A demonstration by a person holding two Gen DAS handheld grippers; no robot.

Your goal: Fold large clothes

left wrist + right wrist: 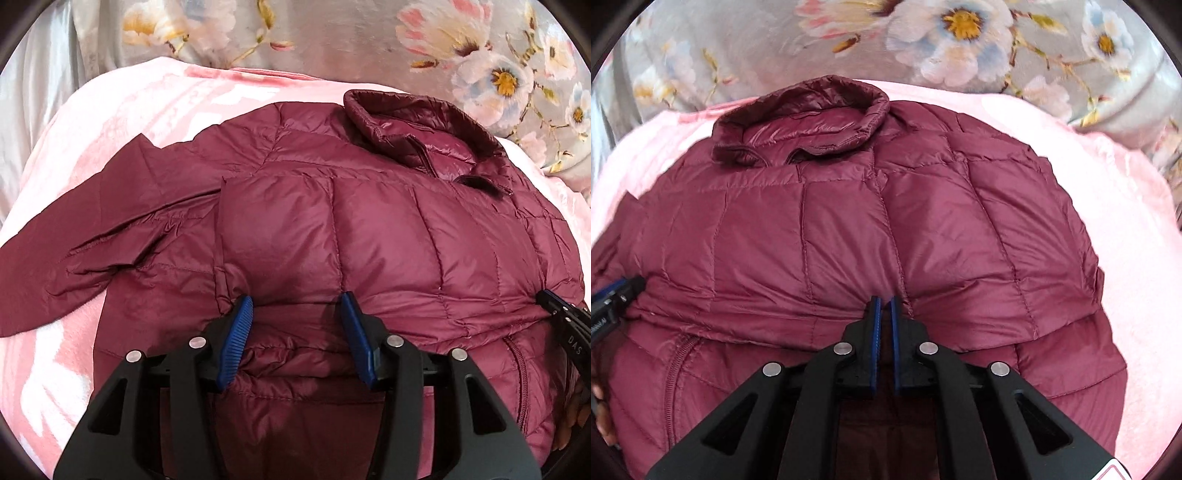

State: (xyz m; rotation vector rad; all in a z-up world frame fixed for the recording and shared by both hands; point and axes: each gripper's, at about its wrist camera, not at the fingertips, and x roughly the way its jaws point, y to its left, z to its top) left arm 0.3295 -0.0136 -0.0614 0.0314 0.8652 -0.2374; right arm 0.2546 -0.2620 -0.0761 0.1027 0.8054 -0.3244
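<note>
Quilted maroon puffer jacket (369,229): left tool (295,299) agape, right tool (885,300) pinched closed.

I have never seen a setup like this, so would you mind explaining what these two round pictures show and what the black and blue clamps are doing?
No robot here: a person holds a two-finger gripper in each hand, and each carries a wide-angle camera looking along its fingers. One picture comes from the left gripper, the other from the right gripper.

A maroon puffer jacket lies on a pink blanket, with a floral cloth behind it. Its collar points away, and one sleeve lies spread to the side.

The left gripper's blue pads stand apart over a folded-up edge of the jacket, not pressing it. The right gripper is shut; whether it pinches fabric is unclear.
</note>
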